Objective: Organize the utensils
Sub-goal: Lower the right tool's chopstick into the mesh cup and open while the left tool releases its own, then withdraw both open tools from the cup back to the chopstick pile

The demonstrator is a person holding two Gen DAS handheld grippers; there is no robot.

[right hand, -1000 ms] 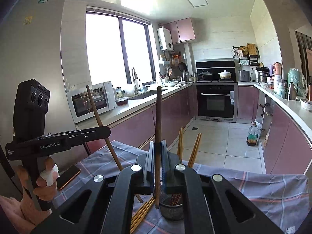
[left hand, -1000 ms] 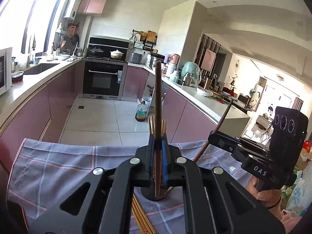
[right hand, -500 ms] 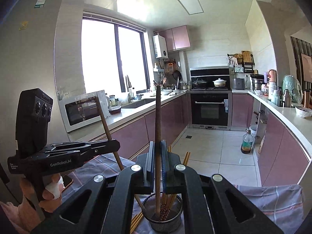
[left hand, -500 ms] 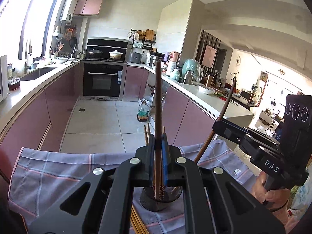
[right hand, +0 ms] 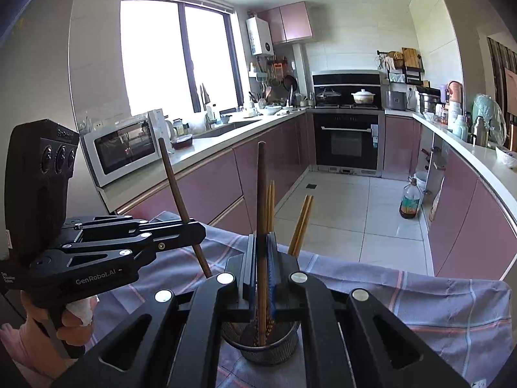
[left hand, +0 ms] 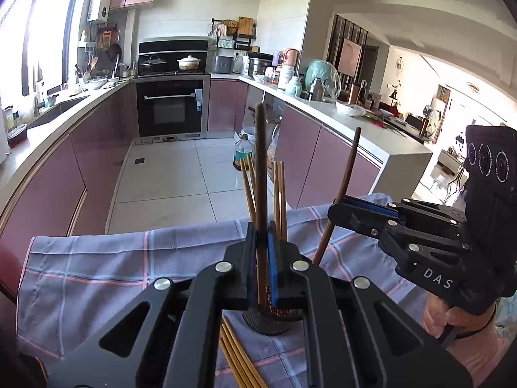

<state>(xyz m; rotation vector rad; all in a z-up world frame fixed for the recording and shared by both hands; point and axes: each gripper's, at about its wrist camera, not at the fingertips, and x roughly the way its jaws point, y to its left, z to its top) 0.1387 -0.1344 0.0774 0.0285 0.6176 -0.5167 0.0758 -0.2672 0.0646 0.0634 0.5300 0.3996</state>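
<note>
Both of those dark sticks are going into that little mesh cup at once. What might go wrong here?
The mesh cup looks small and light, so a sideways push might tip it. It already holds several bamboo chopsticks, which could block the dark chopsticks. The left hand-held gripper and right hand-held gripper might also collide.

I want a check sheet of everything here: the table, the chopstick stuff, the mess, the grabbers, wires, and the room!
Surface: checked cloth covers the table.
Job's things: mesh holder with light chopsticks standing in it; more light ones lie on the cloth.
Clutter: nothing seen.
Grippers: left gripper shut on a dark chopstick; right gripper shut on another dark chopstick, both over the holder.
Cables: nothing seen.
Surroundings: kitchen with oven, microwave, window.
</note>
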